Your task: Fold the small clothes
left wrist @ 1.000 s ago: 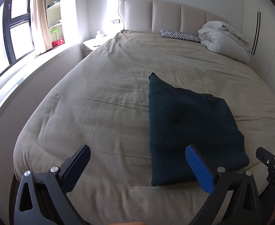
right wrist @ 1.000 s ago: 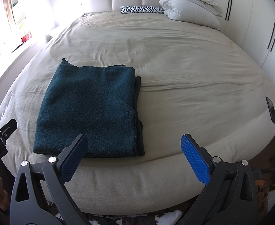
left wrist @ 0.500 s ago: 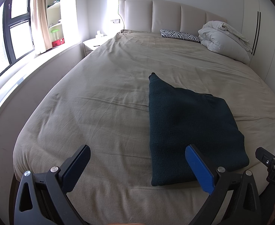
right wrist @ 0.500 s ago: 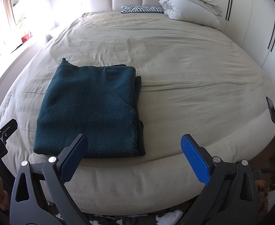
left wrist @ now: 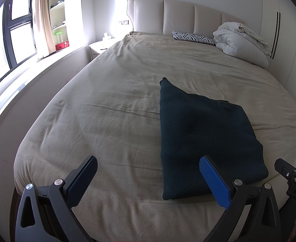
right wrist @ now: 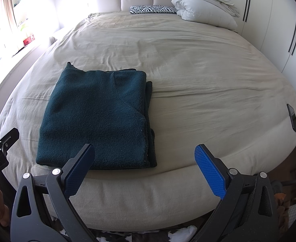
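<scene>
While the left gripper (left wrist: 148, 179) hangs spread and empty over the sheet (left wrist: 107, 121), the dark green fleece (right wrist: 99, 117) lies folded near the bed's foot, soft and limp; its layered right edge looks best to pinch. The right gripper (right wrist: 144, 169) gapes, empty.

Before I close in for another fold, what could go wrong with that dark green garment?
The folded dark green fleece garment lies near the foot edge of the beige bed sheet; a pull toward you might drag it off. Its loose layers stack unevenly along the right side, so the open right gripper may catch only some. The black phone-like object near the bed's right edge could get knocked off.
</scene>
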